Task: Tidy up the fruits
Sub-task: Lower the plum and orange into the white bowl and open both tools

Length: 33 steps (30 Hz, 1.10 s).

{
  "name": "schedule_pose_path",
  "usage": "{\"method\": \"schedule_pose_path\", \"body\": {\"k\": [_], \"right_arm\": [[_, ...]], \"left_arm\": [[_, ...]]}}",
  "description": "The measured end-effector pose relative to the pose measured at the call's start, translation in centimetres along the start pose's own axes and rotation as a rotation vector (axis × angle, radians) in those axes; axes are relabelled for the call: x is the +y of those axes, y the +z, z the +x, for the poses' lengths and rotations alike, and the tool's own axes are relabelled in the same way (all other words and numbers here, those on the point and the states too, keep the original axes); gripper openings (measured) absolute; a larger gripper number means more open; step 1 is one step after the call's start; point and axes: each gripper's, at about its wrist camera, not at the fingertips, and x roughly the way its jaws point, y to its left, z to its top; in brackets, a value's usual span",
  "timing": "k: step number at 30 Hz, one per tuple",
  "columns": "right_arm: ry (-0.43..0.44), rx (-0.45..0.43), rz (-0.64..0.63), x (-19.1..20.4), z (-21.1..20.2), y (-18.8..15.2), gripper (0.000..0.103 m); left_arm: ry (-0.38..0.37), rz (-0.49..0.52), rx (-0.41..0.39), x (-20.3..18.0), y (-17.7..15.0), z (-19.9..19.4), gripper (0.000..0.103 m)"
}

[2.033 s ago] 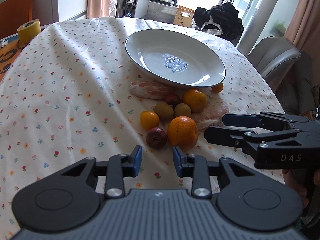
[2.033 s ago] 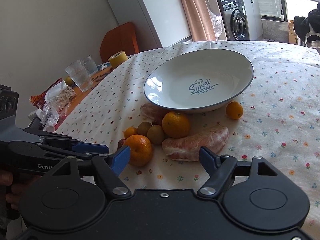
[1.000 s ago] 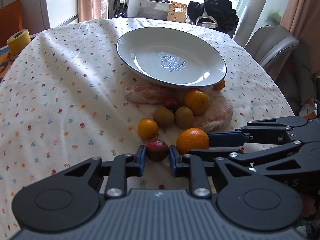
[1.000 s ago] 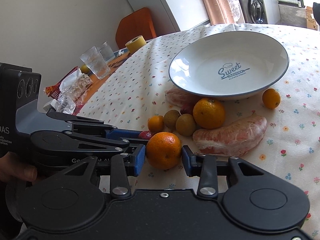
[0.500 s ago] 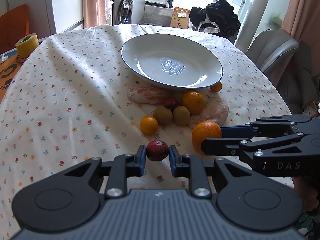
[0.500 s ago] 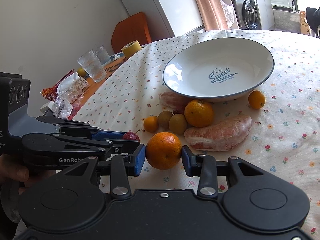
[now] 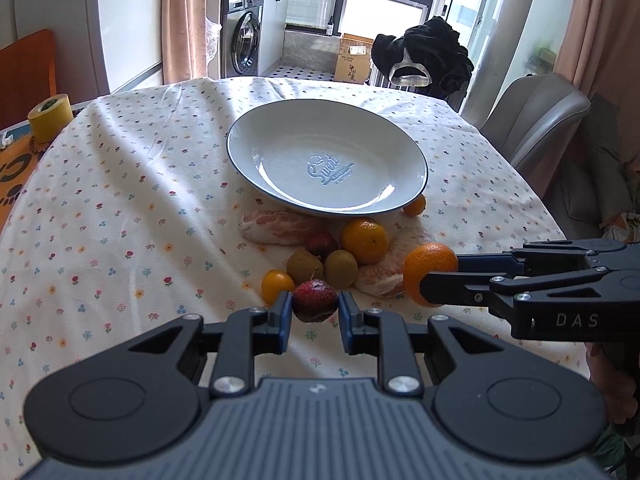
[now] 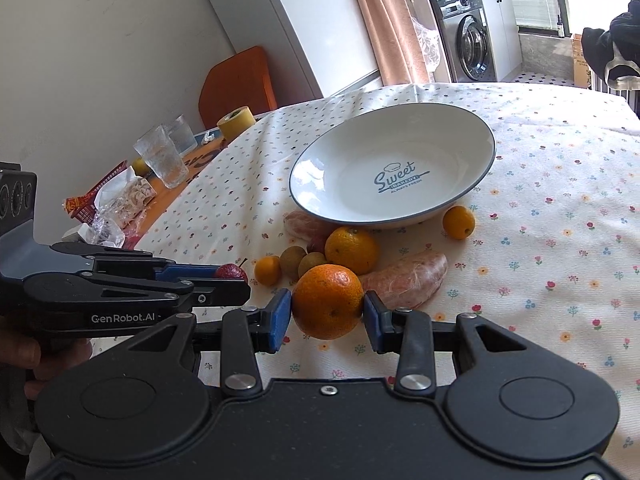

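Note:
My left gripper [image 7: 315, 312] is shut on a small dark red fruit [image 7: 315, 300] and holds it above the cloth. My right gripper [image 8: 327, 312] is shut on an orange [image 8: 328, 306], also lifted; it shows in the left wrist view [image 7: 428, 266]. A white plate [image 7: 280, 128] with a blue rim stands beyond, nothing in it. In front of it lie another orange [image 7: 364, 241], two brown kiwis [image 7: 340, 268], a small yellow-orange fruit [image 7: 277, 286], a second one [image 7: 414, 205], a red fruit [image 7: 322, 243] and two peeled pomelo pieces [image 7: 276, 227].
A floral tablecloth [image 7: 120, 200] covers the table. A yellow tape roll [image 7: 50, 118] sits at the far left edge. Glasses [image 8: 162, 156] and snack wrappers [image 8: 116, 200] lie left of the cloth. A grey chair [image 7: 536, 120] stands at the right.
Both grippers closed on their fruits and lifted them off the cloth. They have since risen a little higher, the orange moving right of the pile.

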Motion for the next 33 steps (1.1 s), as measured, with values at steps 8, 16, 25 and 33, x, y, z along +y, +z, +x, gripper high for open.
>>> {"method": "schedule_pose_path", "body": {"k": [8, 16, 25, 33], "right_arm": [[-0.03, -0.019, 0.01, -1.1, -0.3, 0.8, 0.037], [-0.058, -0.042, 0.012, -1.8, 0.4, 2.4, 0.037], [-0.072, -0.062, 0.015, -2.5, 1.6, 4.2, 0.037], [-0.071, -0.074, 0.017, -2.9, 2.8, 5.7, 0.037]], "left_arm": [[-0.006, 0.02, -0.012, -0.2, 1.4, 0.9, 0.023], [-0.002, 0.02, -0.029, 0.3, 3.2, 2.0, 0.023], [0.01, 0.032, -0.046, 0.9, 5.4, 3.4, 0.023], [0.016, 0.048, -0.045, 0.6, 7.2, 5.3, 0.023]]}}
